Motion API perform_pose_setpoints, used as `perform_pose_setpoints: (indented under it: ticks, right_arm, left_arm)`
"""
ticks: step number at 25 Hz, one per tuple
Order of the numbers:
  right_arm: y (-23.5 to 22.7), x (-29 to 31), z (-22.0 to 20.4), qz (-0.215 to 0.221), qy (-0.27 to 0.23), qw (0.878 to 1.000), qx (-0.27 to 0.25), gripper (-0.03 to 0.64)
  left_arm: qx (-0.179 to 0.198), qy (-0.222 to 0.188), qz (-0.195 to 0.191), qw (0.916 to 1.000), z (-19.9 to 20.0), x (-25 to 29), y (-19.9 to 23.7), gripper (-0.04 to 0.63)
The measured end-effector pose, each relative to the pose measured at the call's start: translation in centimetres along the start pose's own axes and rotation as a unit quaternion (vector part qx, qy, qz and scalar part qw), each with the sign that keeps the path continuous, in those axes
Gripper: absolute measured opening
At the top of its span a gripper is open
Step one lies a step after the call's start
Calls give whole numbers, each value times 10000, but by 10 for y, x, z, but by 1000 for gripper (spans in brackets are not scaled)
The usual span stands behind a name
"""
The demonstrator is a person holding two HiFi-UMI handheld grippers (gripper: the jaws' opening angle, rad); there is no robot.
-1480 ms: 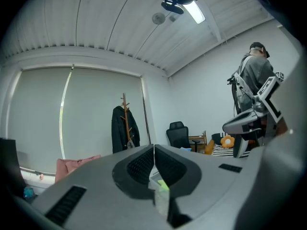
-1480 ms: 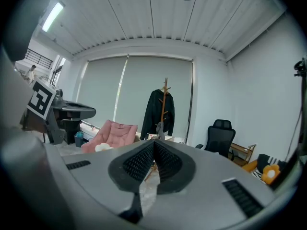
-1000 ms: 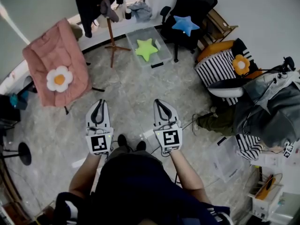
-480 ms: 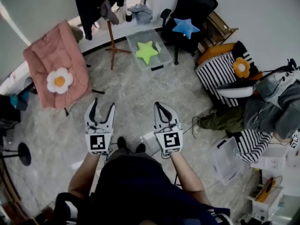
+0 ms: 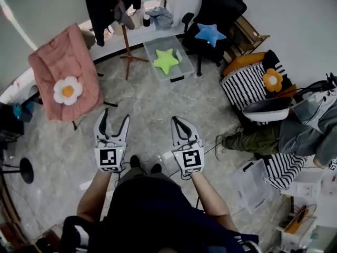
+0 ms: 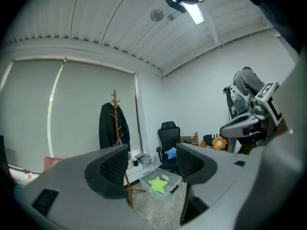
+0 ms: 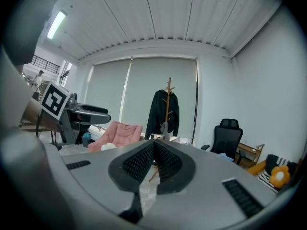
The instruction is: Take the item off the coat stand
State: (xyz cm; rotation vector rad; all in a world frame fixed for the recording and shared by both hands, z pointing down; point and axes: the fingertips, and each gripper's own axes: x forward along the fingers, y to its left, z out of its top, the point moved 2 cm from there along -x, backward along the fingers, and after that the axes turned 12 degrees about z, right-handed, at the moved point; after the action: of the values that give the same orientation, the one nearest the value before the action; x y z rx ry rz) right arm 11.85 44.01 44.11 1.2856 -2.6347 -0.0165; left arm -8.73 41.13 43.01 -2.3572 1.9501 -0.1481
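Note:
A wooden coat stand (image 5: 126, 41) rises at the far side of the room, across the floor from me. A black coat (image 5: 105, 1) hangs on it, with a small grey item (image 5: 124, 15) below the coat. The left gripper view shows the stand (image 6: 115, 110) and coat (image 6: 109, 126) ahead; so does the right gripper view, with the stand (image 7: 169, 91) and coat (image 7: 160, 111). Both grippers are held low in front of me, well short of the stand. My left gripper (image 5: 115, 121) (image 6: 152, 159) is opening, with nothing between its jaws. My right gripper (image 5: 178, 122) (image 7: 153, 150) is shut and empty.
A pink padded chair (image 5: 58, 62) with a flower cushion stands at the left. A clear bin (image 5: 179, 54) holding a green star sits right of the stand. A black office chair (image 5: 218, 7), a striped armchair (image 5: 242, 86) and a seated person (image 5: 295, 136) fill the right side.
My left gripper's jaws have spread from shut to wide apart. The right gripper stays shut, and both hands hold about the same place.

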Motion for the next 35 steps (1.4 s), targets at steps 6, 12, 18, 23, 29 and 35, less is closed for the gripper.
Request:
perform_pose_setpoints:
  ticks: [6, 12, 18, 23, 29, 35]
  right_arm:
    - [-13, 3, -4, 98, 56, 9999, -59, 20]
    - [-28, 29, -7, 114, 86, 9999, -48, 20]
    - [-52, 85, -2, 44, 100, 9999, -3, 20]
    - [-75, 151, 10, -19, 131, 9999, -17, 20]
    - [-104, 220, 24, -98, 165, 9998, -21, 20]
    - [-143, 269, 29, -5, 161, 9999, -37, 20]
  left_arm:
    - [145, -26, 127, 9998, 3, 10, -2, 308]
    - [159, 5, 175, 9997, -2, 38, 7, 308]
    - [49, -21, 150, 9999, -8, 96, 33, 308]
    - [-10, -87, 92, 9999, -8, 155, 67, 308]
    - [53, -94, -117, 9999, -8, 220, 90, 308]
    - [98, -36, -116, 9999, -11, 277, 96, 308]
